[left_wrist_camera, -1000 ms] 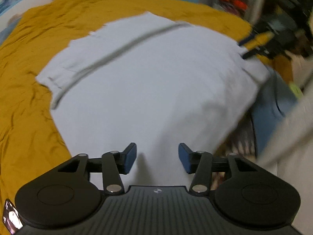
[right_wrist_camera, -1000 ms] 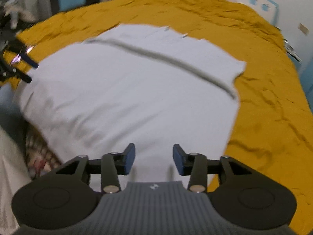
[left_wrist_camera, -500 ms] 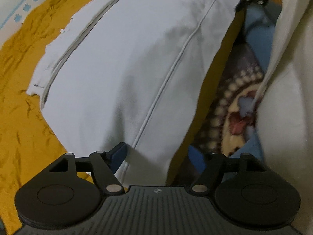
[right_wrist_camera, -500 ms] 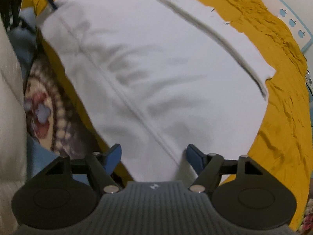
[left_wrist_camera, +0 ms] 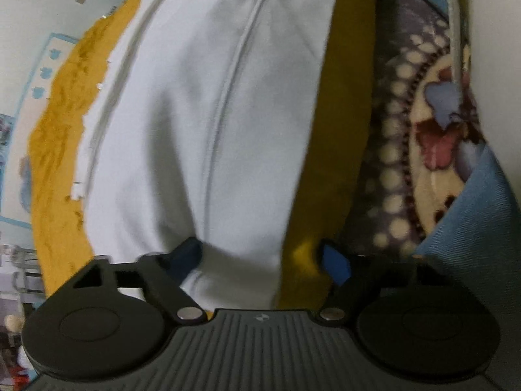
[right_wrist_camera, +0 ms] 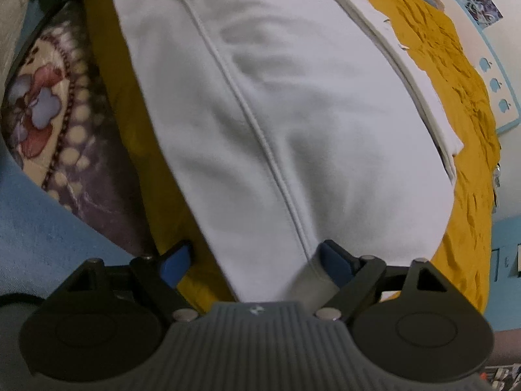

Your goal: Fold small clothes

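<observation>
Mustard bedsheet [left_wrist_camera: 58, 150] is carrying a white garment [left_wrist_camera: 202, 123]; left tool [left_wrist_camera: 263, 257], narrowing, and right tool [right_wrist_camera: 257, 259], spread, are straddling its near edge.

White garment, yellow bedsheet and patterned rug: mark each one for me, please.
white garment [right_wrist_camera: 325, 123]: right wrist view, on the flat cloth to the right of the raised seam.
yellow bedsheet [right_wrist_camera: 462, 195]: right wrist view, on the wrinkled part right of the garment.
patterned rug [left_wrist_camera: 410, 123]: left wrist view, on its dotted border.
</observation>
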`<state>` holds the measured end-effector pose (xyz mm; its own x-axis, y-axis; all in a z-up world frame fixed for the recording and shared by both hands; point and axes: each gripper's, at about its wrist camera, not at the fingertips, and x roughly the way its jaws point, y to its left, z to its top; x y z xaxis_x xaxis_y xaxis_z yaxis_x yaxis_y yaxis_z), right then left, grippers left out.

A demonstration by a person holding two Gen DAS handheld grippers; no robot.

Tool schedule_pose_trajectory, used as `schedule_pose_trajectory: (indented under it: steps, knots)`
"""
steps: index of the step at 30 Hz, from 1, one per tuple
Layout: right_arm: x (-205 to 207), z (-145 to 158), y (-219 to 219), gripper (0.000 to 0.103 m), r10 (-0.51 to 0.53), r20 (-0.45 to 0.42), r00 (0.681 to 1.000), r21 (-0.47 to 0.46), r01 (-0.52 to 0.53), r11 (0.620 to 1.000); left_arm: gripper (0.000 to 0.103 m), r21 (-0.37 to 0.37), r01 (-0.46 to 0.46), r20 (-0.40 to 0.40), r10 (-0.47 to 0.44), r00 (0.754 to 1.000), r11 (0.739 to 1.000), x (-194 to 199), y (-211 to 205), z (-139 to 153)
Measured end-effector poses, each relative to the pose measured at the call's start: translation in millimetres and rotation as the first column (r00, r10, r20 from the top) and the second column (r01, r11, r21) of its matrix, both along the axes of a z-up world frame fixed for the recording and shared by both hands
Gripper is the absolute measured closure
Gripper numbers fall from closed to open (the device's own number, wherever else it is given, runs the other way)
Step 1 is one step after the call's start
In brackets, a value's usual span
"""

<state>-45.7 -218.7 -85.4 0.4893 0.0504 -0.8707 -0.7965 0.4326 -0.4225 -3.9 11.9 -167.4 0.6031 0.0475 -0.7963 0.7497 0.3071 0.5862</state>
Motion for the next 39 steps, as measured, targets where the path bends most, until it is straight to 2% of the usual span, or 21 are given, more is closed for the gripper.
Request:
schedule_pose_trajectory:
  steps: [2,6,7,9,10,11,12,15,16,17,22,25,29,34,39]
  knots:
    - [0.0,5.0,-2.4,0.040,-0.013,0.014,1.000,0.011,0.013,1.000,0.037,0.000,-0.001,0.021,0.001,1.000,1.000,-2.1,1.6,5.1]
    - [4.1,18.5,-8.9,0.052,-0.036,0.008,0.999,0.036,0.036,0.999,0.056,-0.011,-0.009,0.053,0.009,0.999,1.000,-10.1,2.8,16.5]
    - [3.7,21.3,-8.9,0.057,-0.036,0.011,0.999,0.037,0.035,0.999,0.059,-0.028,-0.024,0.057,0.026,0.998,0.999,-10.9,3.8,20.7]
    - [3.6,29.3,-10.6,0.067,-0.036,0.016,0.999,0.037,0.036,0.999,0.078,-0.081,-0.069,0.059,0.074,0.996,0.994,-10.0,5.0,31.1]
    - [1.0,32.1,-9.9,0.076,-0.039,0.016,0.999,0.040,0.039,0.998,0.079,-0.120,-0.100,0.055,0.107,0.993,0.988,-7.6,8.4,39.6]
    - [2.2,36.8,-10.1,0.082,-0.044,0.017,0.999,0.046,0.043,0.998,0.086,-0.157,-0.125,0.040,0.133,0.990,0.980,-5.3,12.0,46.8]
    - [3.4,43.3,-11.7,0.084,-0.051,0.018,0.999,0.055,0.050,0.997,0.092,-0.189,-0.149,0.038,0.159,0.987,0.971,-3.3,14.3,54.0]
    - [3.1,57.9,-14.4,0.088,-0.060,0.020,0.998,0.084,0.058,0.995,0.092,-0.228,-0.153,0.089,0.177,0.980,0.962,-4.3,13.5,69.8]
    - [2.4,62.0,-15.1,0.093,-0.064,0.022,0.998,0.091,0.061,0.994,0.092,-0.245,-0.152,0.106,0.182,0.978,0.958,-3.6,13.2,75.8]
    - [-0.6,66.0,-15.4,0.103,-0.068,0.026,0.997,0.099,0.065,0.993,0.093,-0.263,-0.154,0.114,0.189,0.975,0.953,-0.8,13.1,82.0]
    - [-0.7,101.0,-19.8,0.103,-0.141,0.100,0.985,0.194,0.119,0.974,0.093,-0.362,-0.184,0.164,0.257,0.953,0.914,11.9,16.1,105.1]
    - [5.5,121.7,-22.0,0.103,-0.195,0.155,0.968,0.251,0.153,0.956,0.093,-0.439,-0.232,0.180,0.338,0.924,0.868,27.9,20.1,121.0]
    - [18.1,144.5,-21.2,0.103,-0.258,0.230,0.938,0.317,0.179,0.931,0.093,-0.519,-0.277,0.203,0.431,0.879,0.809,54.5,22.0,141.4]
    - [46.2,170.1,-17.3,0.103,-0.359,0.328,0.873,0.404,0.214,0.889,0.093,-0.613,-0.297,0.222,0.520,0.825,0.732,97.7,21.6,165.6]
    - [83.2,190.8,-9.1,0.103,-0.405,0.410,0.817,0.434,0.216,0.875,0.093,-0.650,-0.283,0.256,0.554,0.792,0.705,139.6,23.5,185.3]
